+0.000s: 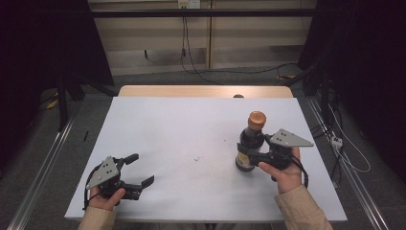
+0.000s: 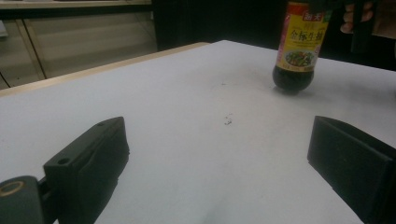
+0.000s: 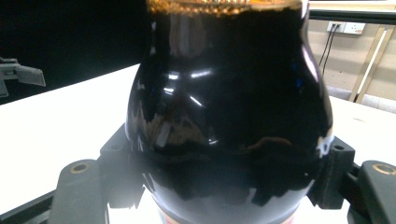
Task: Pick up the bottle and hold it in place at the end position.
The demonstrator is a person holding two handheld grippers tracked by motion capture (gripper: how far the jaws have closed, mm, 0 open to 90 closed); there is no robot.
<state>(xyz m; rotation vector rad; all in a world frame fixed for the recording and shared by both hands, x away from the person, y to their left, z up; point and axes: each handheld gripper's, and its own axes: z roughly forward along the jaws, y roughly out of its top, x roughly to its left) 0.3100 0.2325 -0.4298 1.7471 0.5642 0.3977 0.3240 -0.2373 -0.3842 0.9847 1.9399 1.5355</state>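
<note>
On my left gripper view I can read writing on the dark sauce bottle (image 2: 299, 44): its yellow label carries a red patch with two white Chinese characters, and below them a row of red characters that looks like 金标生抽. I can read nothing else.

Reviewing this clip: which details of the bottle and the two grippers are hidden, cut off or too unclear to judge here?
- Bottle cap: cut off by the top edge in the left gripper view and the right gripper view.
- Bottle label text: too small and blurred in the left gripper view; faces away in the high view.
- Right gripper jaw contact: hidden behind the dark body in the right gripper view.
- Bottle base: below the bottom edge there.
- Small dark mark on the table: too small to identify.
</note>
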